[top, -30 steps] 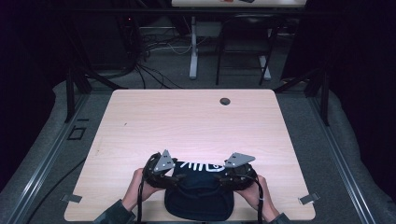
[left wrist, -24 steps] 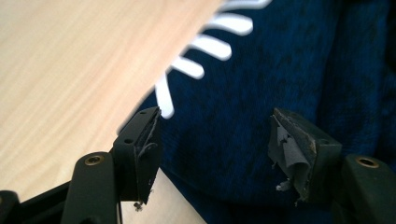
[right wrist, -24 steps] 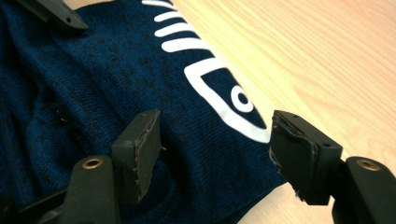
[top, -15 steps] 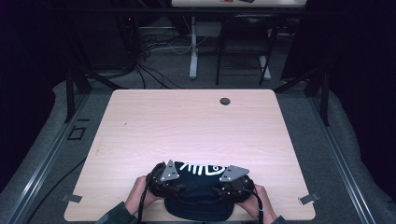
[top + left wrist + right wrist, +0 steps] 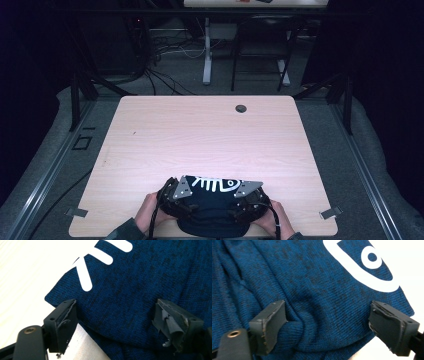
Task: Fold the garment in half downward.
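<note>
A dark blue knit garment (image 5: 212, 212) lies bunched at the near edge of the pale wood-grain table (image 5: 200, 145), right in front of the person, with its near hem reaching the table's front edge. Beyond it the tabletop runs open toward the far side, where a small round dark grommet (image 5: 241, 108) sits near the far edge; to either side of the cloth the wood is bare out to the table's rounded corners. The left gripper (image 5: 115, 325) is over the garment's left end, and its 2 black jaws have just been opening: they stand wide apart with the flat cloth between them, the pads not pressing on it. The right gripper (image 5: 327, 327) is at the garment's right end, its jaws likewise just opened and spread wide, a soft rolled fold of cloth lying against the left pad (image 5: 273, 322) without being pinched. The fabric is a fine heathered knit, blue flecked with darker threads, printed with thick white lines (image 5: 85, 277) and a white loop with a ring (image 5: 372, 267). The pads are worn, their rubber frayed. Around the table lie grey carpet, dark frame legs and loose cables.
</note>
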`<state>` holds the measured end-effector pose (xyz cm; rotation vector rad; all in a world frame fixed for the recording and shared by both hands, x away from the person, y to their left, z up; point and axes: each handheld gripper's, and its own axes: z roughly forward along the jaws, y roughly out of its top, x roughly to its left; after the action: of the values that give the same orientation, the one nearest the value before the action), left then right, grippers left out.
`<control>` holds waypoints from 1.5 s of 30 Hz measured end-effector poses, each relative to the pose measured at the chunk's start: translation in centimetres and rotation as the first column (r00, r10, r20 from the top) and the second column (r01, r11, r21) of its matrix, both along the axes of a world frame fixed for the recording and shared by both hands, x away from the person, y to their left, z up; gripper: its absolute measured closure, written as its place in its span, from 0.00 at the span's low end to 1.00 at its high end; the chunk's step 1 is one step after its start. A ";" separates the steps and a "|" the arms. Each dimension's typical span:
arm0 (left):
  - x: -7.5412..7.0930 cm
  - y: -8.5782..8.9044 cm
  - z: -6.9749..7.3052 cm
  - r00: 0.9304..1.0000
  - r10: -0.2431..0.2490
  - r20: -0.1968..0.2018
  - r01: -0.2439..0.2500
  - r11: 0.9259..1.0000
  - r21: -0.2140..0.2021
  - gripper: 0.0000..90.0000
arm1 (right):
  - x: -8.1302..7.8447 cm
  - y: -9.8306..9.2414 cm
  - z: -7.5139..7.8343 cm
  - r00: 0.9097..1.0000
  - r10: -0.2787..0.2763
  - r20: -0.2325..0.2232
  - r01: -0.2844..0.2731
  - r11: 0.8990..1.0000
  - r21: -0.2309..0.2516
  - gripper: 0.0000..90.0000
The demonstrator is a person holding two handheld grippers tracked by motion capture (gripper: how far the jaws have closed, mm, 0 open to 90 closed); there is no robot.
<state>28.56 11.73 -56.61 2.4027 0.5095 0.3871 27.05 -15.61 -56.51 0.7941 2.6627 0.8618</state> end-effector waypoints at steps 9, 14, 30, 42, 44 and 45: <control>-0.1 0.1 -0.4 1.000 0.009 0.008 -0.009 1.000 -0.010 0.20 | 0.6 -0.1 -0.5 1.000 0.005 -0.006 -0.005 1.000 0.008 0.11; 0.0 0.0 -0.4 1.000 0.007 0.016 -0.007 1.000 -0.004 0.17 | 0.8 0.1 -0.5 1.000 -0.003 0.009 0.003 1.000 -0.003 0.09; 0.2 0.3 0.4 1.000 0.024 0.018 -0.021 0.994 -0.111 0.01 | 0.8 -0.2 0.1 0.998 -0.042 0.049 0.041 0.999 0.019 0.00; 0.5 2.7 2.6 0.994 0.094 0.050 -0.082 0.978 -0.194 0.00 | 0.0 -2.3 3.1 0.987 -0.102 0.128 0.084 0.987 0.137 0.00; 0.8 3.5 2.7 0.991 0.122 0.053 -0.110 0.975 -0.194 0.00 | 0.0 -3.0 3.4 0.983 -0.124 0.138 0.102 0.983 0.152 0.00; 1.0 3.9 2.7 0.989 0.138 0.051 -0.126 0.973 -0.193 0.00 | 0.1 -3.4 3.6 0.982 -0.131 0.138 0.109 0.981 0.159 0.00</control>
<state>29.59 15.63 -53.96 2.1731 0.6492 0.4516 27.14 -19.03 -52.91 0.8796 2.4167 1.0568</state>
